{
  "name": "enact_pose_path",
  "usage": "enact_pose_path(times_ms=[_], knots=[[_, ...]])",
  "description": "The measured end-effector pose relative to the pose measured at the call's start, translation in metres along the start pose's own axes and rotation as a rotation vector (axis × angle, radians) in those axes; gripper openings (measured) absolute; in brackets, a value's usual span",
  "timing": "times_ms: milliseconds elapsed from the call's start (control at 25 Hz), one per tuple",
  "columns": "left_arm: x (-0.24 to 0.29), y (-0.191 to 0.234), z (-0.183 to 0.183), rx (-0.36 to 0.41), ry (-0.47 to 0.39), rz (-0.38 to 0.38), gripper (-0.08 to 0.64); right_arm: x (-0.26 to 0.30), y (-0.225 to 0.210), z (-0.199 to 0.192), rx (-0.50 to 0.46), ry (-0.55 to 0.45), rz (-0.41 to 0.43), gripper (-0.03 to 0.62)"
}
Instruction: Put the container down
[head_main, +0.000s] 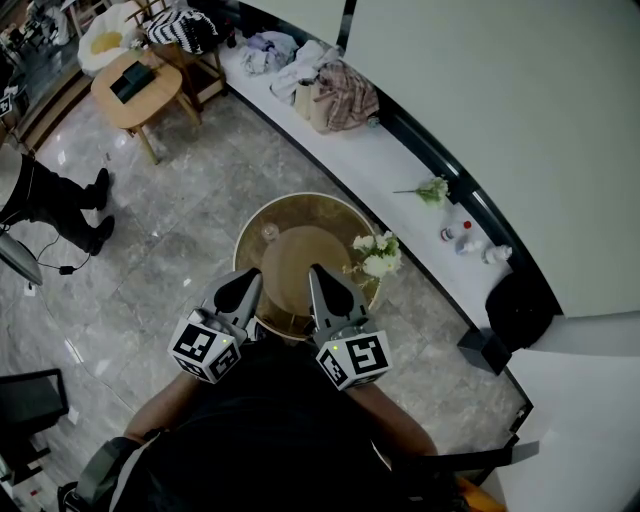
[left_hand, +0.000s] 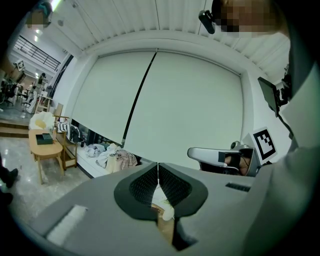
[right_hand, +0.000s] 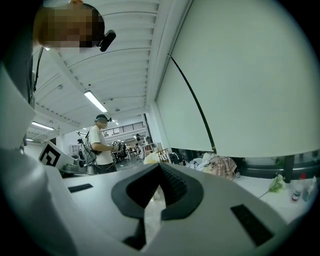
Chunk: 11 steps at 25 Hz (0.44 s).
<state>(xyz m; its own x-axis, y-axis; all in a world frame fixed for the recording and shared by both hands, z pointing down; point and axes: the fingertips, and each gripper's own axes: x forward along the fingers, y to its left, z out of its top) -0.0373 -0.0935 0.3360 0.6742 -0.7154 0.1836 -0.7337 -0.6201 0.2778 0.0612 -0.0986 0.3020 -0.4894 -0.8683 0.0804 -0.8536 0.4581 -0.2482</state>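
Clear glass, by the look of it, makes up the small container (head_main: 268, 232) that stands upright on the round counter (head_main: 300, 198), toward its far-left side and just beyond the brown disc (head_main: 298, 262) at the middle. It is too small in the head view to tell a cup from a jar, and that it is the thing the task means is my guess. The left gripper (left_hand: 158, 172) has its jaws pressed together with nothing between them. The right gripper (right_hand: 160, 171) likewise shows its jaws meeting at the tips, empty. Both hover side by side over the near edge of the counter, so the container rests on the top apart from either of them and looks to be set down already. A bunch of white flowers (head_main: 378, 256) sits to the right of the disc, apart from the container. I would expect the container to be light, stiff, slick and breakable, so a grip across its side walls at about mid-height, pads square to the glass, looks safest — a pinch on the rim could chip it or let it slip, and the counter's hard top would forgive no drop
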Motion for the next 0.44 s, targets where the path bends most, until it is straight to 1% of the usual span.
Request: enact_pose_path(times_ms=[440], knots=[[0.0014, 0.0035, -0.0032, -0.023, 0.0, -0.002, 0.006, 0.0012, -0.0011, -0.003, 0.001, 0.005, -0.003, 0.006]])
